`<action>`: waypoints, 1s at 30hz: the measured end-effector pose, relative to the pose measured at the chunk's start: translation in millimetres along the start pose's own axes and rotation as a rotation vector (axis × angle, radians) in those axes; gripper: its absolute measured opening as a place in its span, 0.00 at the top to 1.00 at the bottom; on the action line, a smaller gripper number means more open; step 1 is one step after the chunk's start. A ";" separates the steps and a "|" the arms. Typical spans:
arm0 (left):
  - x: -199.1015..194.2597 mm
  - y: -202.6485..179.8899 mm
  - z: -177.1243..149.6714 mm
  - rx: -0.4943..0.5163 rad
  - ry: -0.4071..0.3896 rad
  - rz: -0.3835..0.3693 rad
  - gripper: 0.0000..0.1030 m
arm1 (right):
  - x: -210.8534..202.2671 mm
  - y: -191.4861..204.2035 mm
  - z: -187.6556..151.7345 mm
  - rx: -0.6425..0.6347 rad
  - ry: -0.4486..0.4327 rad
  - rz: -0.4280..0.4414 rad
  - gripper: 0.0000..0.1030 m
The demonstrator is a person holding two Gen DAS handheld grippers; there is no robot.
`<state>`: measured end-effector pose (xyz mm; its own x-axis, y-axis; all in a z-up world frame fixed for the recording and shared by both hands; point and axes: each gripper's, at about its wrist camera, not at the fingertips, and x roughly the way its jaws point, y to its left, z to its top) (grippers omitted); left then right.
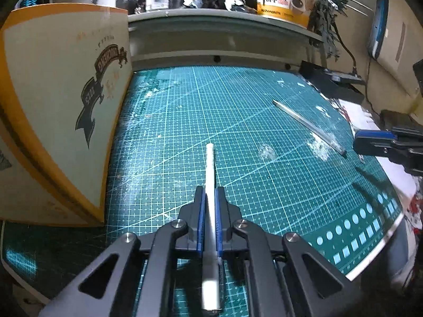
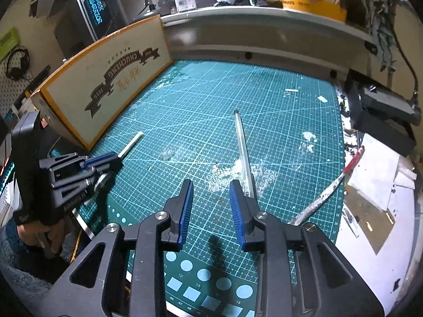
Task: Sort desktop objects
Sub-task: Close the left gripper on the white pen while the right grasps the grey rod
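- At the far left we see a cream box with an orange border (image 1: pixel 66 100) standing on its edge along the left side of the green cutting mat (image 1: pixel 238 121); its printed face looks onto the mat.
- Just right of the box, our left gripper (image 1: pixel 210 198) is pressed together on a white stick (image 1: pixel 210 169). The stick runs straight along the blue pads (image 1: pixel 202 211), its far end jutting past the fingertips toward the middle of the mat, its near end reaching back between the arms.
- In the right wrist view the same gripper (image 2: pixel 116 157) hangs low over the mat's left part, near the box's lower corner, with the stick's tip (image 2: pixel 132 141) pointing at the box.
- Between the stick and the next item the mat lies bare, marked only by white scuffs (image 1: pixel 267 152).
- Further right a clear pen (image 1: pixel 309 126) lies flat on the mat at a slant, touched by nothing.
- Our right gripper (image 2: pixel 211 187) stands part spread with nothing between its pads; the pen (image 2: pixel 244 153) lies just past its right fingertip, outside the gap.
- Right again, a paint-stained spatula with a red handle (image 2: pixel 325 187) lies across the mat's right edge.
- Behind the mat runs a raised grey shelf (image 2: pixel 264 18), closing off the back.
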<state>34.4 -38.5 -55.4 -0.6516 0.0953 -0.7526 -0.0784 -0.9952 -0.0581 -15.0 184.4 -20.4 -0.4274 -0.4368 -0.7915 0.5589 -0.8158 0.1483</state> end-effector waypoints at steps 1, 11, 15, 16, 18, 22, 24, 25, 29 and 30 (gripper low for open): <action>-1.4 2.2 0.2 0.005 0.007 -0.010 0.93 | -0.4 -2.5 -0.6 0.003 0.000 -0.001 0.74; -12.8 7.4 7.4 0.010 -0.029 -0.011 0.93 | 11.6 -33.3 2.1 0.054 0.003 -0.043 0.73; -11.7 2.6 11.8 0.022 -0.039 -0.009 0.93 | 25.8 -27.7 14.1 0.037 0.013 -0.054 0.73; -11.7 2.0 13.0 0.021 -0.042 -0.013 0.93 | 30.0 -26.0 17.5 0.031 0.015 -0.056 0.73; -11.2 1.2 15.4 0.017 -0.047 -0.020 0.93 | 39.1 -23.0 23.3 0.019 0.023 -0.064 0.73; -13.5 1.8 20.9 0.018 -0.066 -0.014 0.93 | 58.1 -18.8 30.5 -0.004 0.046 -0.082 0.77; -16.0 3.3 24.7 0.015 -0.078 -0.014 0.93 | 64.8 -14.5 31.8 -0.031 0.047 -0.098 0.78; -17.1 3.7 25.9 0.017 -0.084 -0.010 0.93 | 65.1 -10.0 29.9 -0.060 0.037 -0.113 0.78; -19.0 6.8 29.9 0.012 -0.096 -0.010 0.93 | 63.5 -5.8 25.3 -0.076 0.015 -0.128 0.84; -19.1 7.3 30.5 0.011 -0.098 -0.010 0.93 | 62.9 -6.3 24.7 -0.070 0.013 -0.133 0.92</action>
<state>23.2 -47.0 -21.4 -0.7211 0.1073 -0.6844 -0.0931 -0.9940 -0.0576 -63.0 152.7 -56.5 -0.4924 -0.3210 -0.8090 0.5458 -0.8379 0.0002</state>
